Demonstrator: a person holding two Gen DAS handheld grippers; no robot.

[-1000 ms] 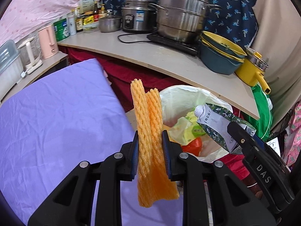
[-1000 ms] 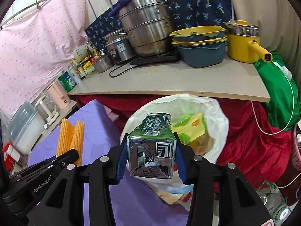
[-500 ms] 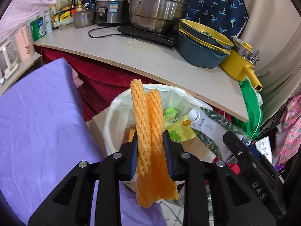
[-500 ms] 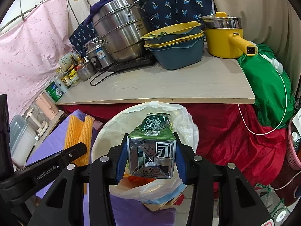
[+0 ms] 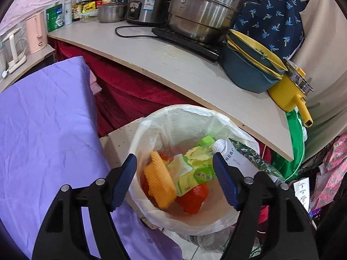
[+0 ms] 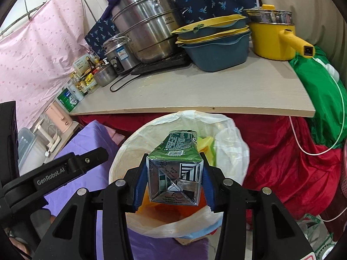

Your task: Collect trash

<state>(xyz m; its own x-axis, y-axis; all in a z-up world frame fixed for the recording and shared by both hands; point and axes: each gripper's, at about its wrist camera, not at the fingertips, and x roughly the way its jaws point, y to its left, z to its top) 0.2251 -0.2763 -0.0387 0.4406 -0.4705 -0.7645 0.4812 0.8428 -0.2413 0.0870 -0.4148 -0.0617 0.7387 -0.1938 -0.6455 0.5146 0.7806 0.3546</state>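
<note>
The left gripper [image 5: 174,177] hangs over the bin [image 5: 151,125], its jaws opening with nothing pressed between them. The orange foam net [image 5: 159,184] lies loose inside the white liner, resting on a green wrapper [image 5: 195,171] and a red item [image 5: 192,199]. The right gripper [image 6: 173,179] holds a green carton [image 6: 175,162] clamped between both pads, above the bin's mouth; in the left wrist view the carton's capped end enters at 3 o'clock of the bin. The purple cloth [image 5: 43,130] borders the bin at 9 o'clock. A wooden counter [image 5: 184,69] overhangs at 12 o'clock, carrying a steel steamer pot [image 5: 201,13], stacked blue basins [image 5: 249,69] and a yellow pot [image 5: 290,91]. Red fabric [image 6: 271,151] hangs beneath the counter.
</note>
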